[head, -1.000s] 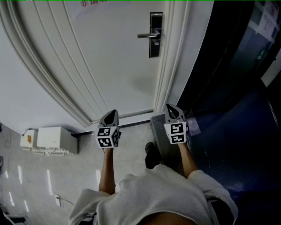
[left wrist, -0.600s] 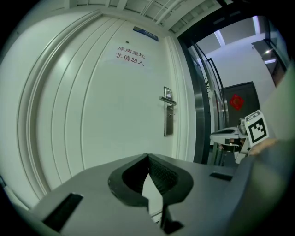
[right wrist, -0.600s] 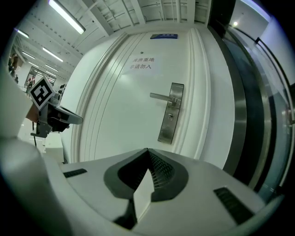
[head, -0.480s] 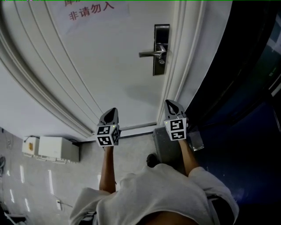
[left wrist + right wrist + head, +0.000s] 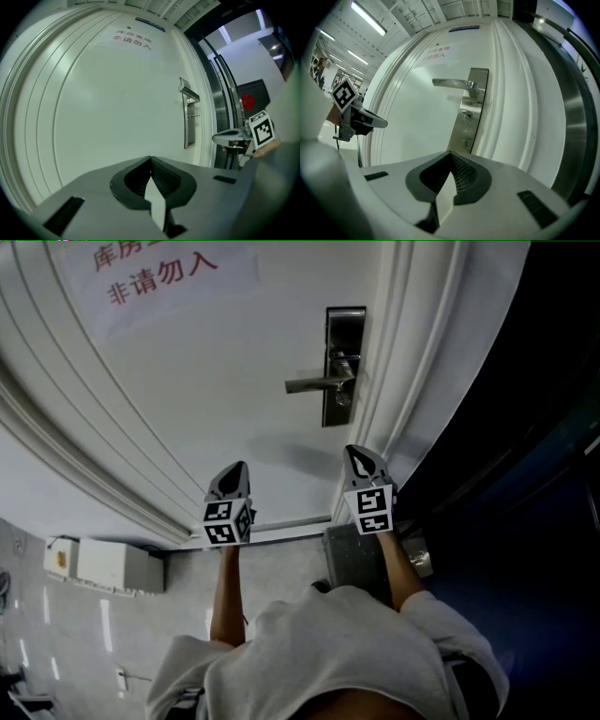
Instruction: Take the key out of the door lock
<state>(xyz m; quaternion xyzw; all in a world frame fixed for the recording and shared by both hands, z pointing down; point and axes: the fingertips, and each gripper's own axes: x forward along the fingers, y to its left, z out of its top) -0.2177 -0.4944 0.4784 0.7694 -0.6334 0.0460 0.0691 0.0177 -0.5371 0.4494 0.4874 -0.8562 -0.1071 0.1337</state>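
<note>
A: White door [image 5: 234, 381] is shown filling the upper part of the head view, seen steeply from above, with pale floor [image 5: 75, 615] at its foot.

B: What is held out towards it?

A: Two hand-held grippers are pointed at the door. The left gripper [image 5: 234, 474] is seen below and well to the left of the lock plate [image 5: 344, 334]. The right gripper [image 5: 360, 457] is seen directly below the lock plate, near it but not touching. In each gripper view the jaws are seen pressed together with nothing between them, so both are clenched on empty air.

B: Where is the key?

A: A lever handle [image 5: 314, 383] is mounted on the lock plate and sticks out to the left. The key [image 5: 466, 116] is seen just under that handle, seated in the lock plate, with a small ring hanging from it. No gripper is in contact with it.

B: What has changed?

A: Compared with a second ago, the lock plate is shown larger and lower in the head view, and both grippers have been carried closer beneath it. Their jaws have been kept shut throughout.

B: What does that mean for the task?

A: It is judged that only the approach is under way. The key has not yet been grasped. The right gripper is the better placed, and its jaws would need to be parted before the key could be taken.
</note>
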